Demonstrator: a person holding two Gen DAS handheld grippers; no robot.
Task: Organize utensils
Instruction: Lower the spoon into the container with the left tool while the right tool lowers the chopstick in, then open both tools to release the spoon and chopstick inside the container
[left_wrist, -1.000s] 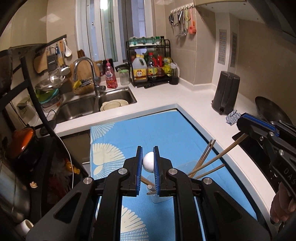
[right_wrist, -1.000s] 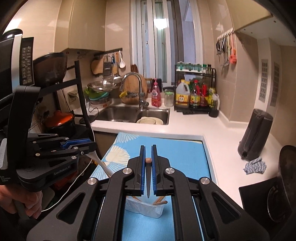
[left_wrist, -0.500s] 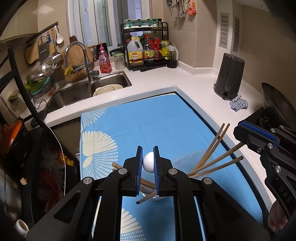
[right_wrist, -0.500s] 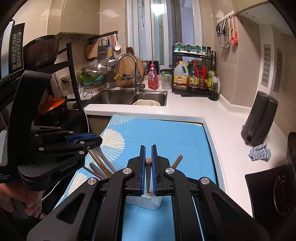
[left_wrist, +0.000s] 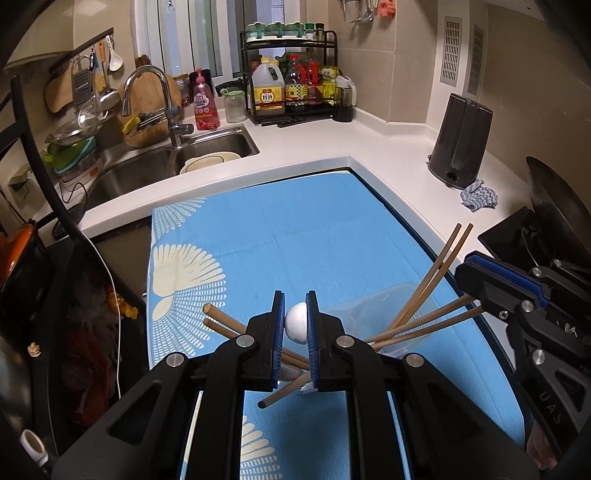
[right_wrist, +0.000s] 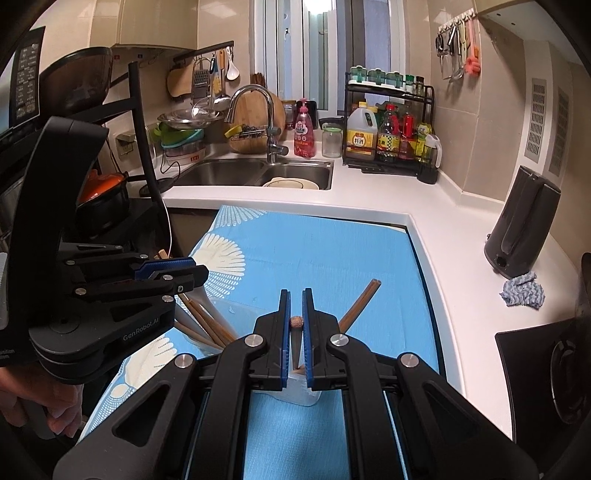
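Note:
A clear plastic container (left_wrist: 369, 314) stands on the blue mat (left_wrist: 295, 236) with several wooden chopsticks (left_wrist: 436, 269) splayed in it. My left gripper (left_wrist: 294, 304) is shut on the round white end of a utensil (left_wrist: 295, 326), right above the container. In the right wrist view the right gripper (right_wrist: 295, 297) is shut on a brown chopstick (right_wrist: 296, 322) seen end-on, its lower part reaching down into the container (right_wrist: 299, 391). Each gripper shows in the other's view: the right gripper (left_wrist: 467, 269) at the right, the left gripper (right_wrist: 199, 271) at the left. A hand (right_wrist: 55, 417) holds the left tool.
Behind the mat lies a white counter with a double sink (left_wrist: 207, 151) and faucet (left_wrist: 162, 103). A bottle rack (left_wrist: 295, 88) stands at the back. A dark kettle (left_wrist: 461, 144) and a blue rag (left_wrist: 478, 194) sit at the right, by a black wok (left_wrist: 554, 206).
Both grippers have come down toward the container with their utensils still held. The container and its chopsticks now sit closer and higher in both views.

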